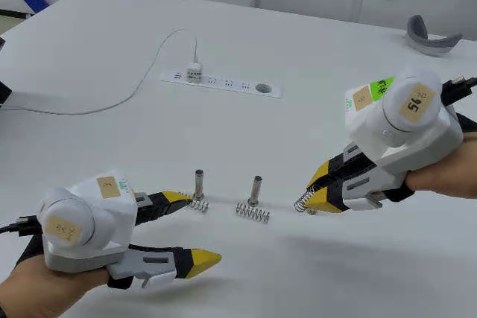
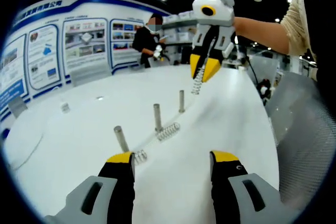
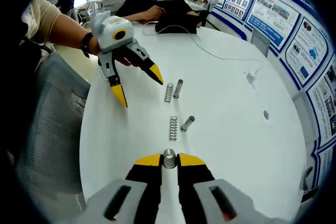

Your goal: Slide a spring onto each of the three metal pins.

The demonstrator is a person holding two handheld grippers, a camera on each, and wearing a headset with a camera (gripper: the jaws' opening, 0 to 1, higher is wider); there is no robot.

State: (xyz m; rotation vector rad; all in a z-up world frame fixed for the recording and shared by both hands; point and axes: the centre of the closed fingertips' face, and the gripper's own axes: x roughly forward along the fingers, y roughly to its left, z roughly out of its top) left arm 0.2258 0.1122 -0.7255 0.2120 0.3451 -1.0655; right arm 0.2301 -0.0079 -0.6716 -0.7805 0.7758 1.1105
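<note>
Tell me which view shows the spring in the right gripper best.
The left gripper view: the held spring hangs side-on below the right gripper, its coils clear against the table. The head view shows it small at the tips. The right gripper view sees it end-on, a ring between the shut tips.

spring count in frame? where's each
3: left spring beside the left pin, middle spring lying by the middle pin, third spring held in the right gripper. None on a pin yet.

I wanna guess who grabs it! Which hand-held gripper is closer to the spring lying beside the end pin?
Left. The left hand-held gripper has a jaw tip beside that spring; the right hand-held gripper is past the middle pin.
</note>
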